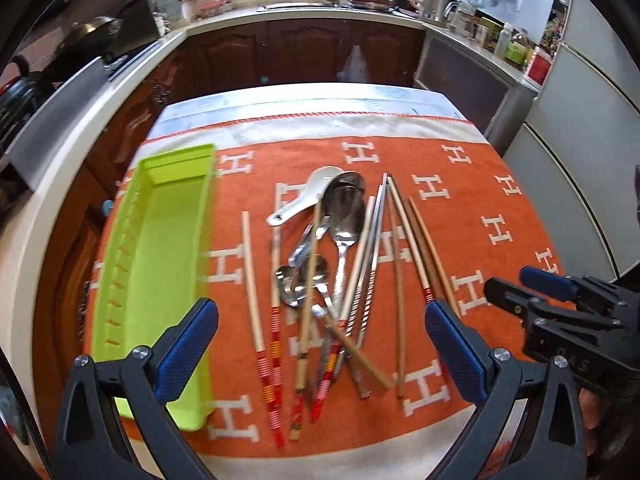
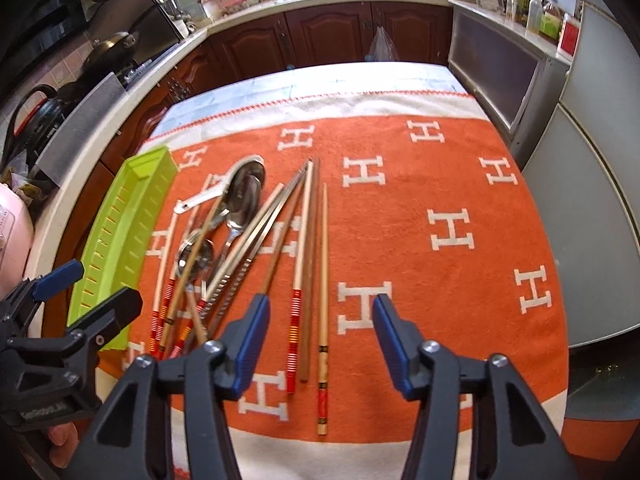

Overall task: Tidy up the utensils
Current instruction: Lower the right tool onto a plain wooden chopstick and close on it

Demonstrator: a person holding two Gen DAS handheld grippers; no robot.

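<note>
lime green tray lies empty; spoons and chopsticks all remain heaped on the counter's orange cloth; both grippers' jaws released, grasping nothing.

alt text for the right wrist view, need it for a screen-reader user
The open right gripper hovers over loose chopsticks at the right edge of a jumbled pile of chopsticks and metal spoons on an orange tablecloth patterned with white H letters. An empty lime-green tray lies left of the pile, with the left gripper beside it.
</note>
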